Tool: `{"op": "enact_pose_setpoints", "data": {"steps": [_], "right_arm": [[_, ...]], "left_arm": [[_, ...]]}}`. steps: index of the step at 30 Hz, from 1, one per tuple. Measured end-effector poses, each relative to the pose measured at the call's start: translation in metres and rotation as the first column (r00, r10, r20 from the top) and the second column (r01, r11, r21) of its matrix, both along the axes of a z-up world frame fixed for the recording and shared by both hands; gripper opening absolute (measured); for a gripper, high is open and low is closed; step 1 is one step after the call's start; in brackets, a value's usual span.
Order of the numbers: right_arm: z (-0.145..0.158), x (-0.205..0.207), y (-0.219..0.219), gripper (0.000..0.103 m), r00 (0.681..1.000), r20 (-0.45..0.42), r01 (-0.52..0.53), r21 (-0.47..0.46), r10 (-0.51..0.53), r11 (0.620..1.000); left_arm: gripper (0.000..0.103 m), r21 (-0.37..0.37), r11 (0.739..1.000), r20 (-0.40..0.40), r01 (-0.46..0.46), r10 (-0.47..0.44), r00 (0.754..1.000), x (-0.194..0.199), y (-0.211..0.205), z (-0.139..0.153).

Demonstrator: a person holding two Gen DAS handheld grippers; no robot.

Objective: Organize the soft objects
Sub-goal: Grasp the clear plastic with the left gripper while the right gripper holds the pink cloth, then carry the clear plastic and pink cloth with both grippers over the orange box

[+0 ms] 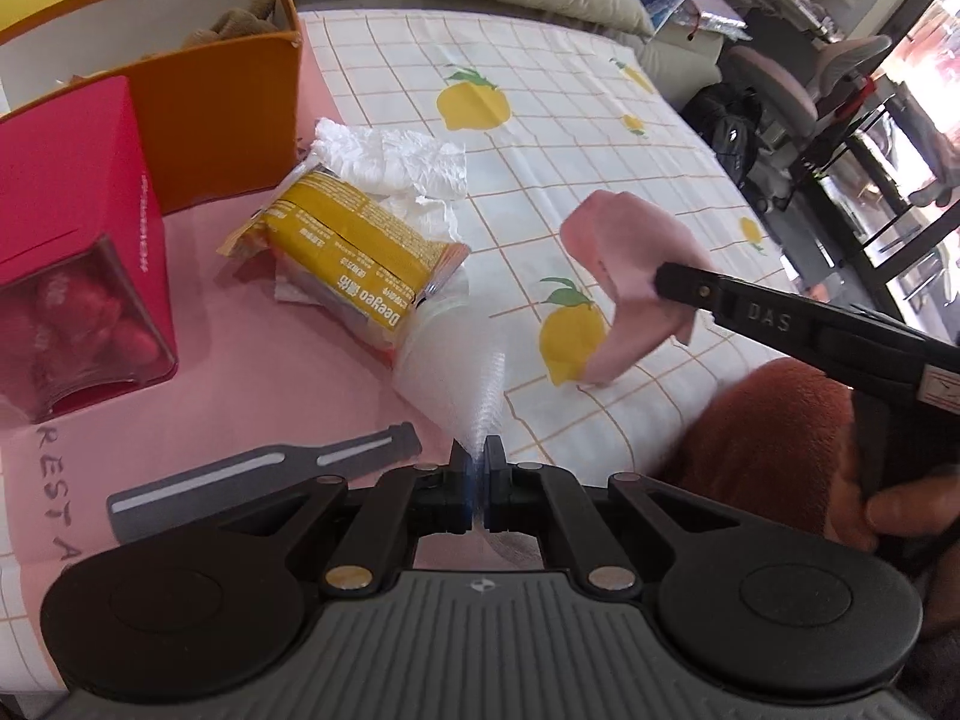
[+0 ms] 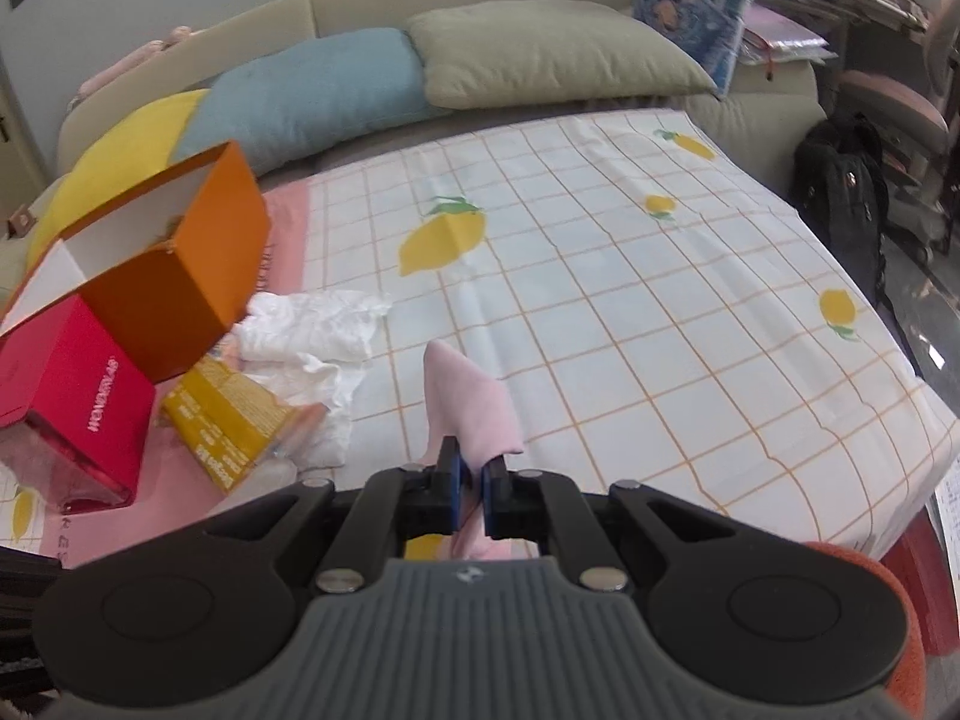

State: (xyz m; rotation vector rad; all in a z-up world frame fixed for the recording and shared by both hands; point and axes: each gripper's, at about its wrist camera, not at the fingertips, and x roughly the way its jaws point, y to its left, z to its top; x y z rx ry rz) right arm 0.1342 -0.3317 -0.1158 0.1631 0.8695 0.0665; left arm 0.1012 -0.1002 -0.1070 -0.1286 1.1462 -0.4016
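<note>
My left gripper [image 1: 478, 457] is shut on one end of a clear bubble-wrap sheet [image 1: 444, 372], which trails up to a yellow tissue pack [image 1: 354, 258]. Crumpled white tissue [image 1: 396, 159] lies behind the pack. In the right wrist view my right gripper [image 2: 472, 471] is shut on a pink cloth [image 2: 474, 408]. The left wrist view shows that cloth [image 1: 624, 246] hanging off the right gripper [image 1: 663, 283] just above the lemon-print sheet [image 1: 540, 90]. An open orange box [image 1: 216, 114] holds something brown and plush [image 1: 240, 24].
A red box with a clear window [image 1: 78, 240] lies beside the orange box on a pink mat [image 1: 252, 384]. Yellow, blue and beige pillows [image 2: 540, 54] line the headboard. A black backpack [image 2: 840, 192] and chair stand past the bed's right edge. A rust sleeve [image 1: 774, 420] is near.
</note>
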Motion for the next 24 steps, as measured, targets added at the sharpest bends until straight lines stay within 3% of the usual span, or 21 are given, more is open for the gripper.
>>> {"op": "enact_pose_setpoints", "data": {"steps": [5,12,24], "right_arm": [[0.008,-0.015,0.017,0.004,0.999,0.001,-0.043,0.041,0.043,0.998],[0.021,-0.032,0.045,0.004,0.993,0.009,-0.116,0.029,0.116,0.993],[0.073,-0.043,0.086,0.004,0.96,0.14,-0.249,0.016,0.244,0.968]], "left_arm": [[0.003,-0.053,0.998,0.045,-0.032,0.034,0.998,-0.016,0.02,0.019],[0.003,-0.066,0.993,0.128,-0.099,0.107,0.986,-0.027,0.045,0.042],[0.003,-0.092,0.97,0.275,-0.224,0.241,0.931,-0.043,0.088,0.082]]}}
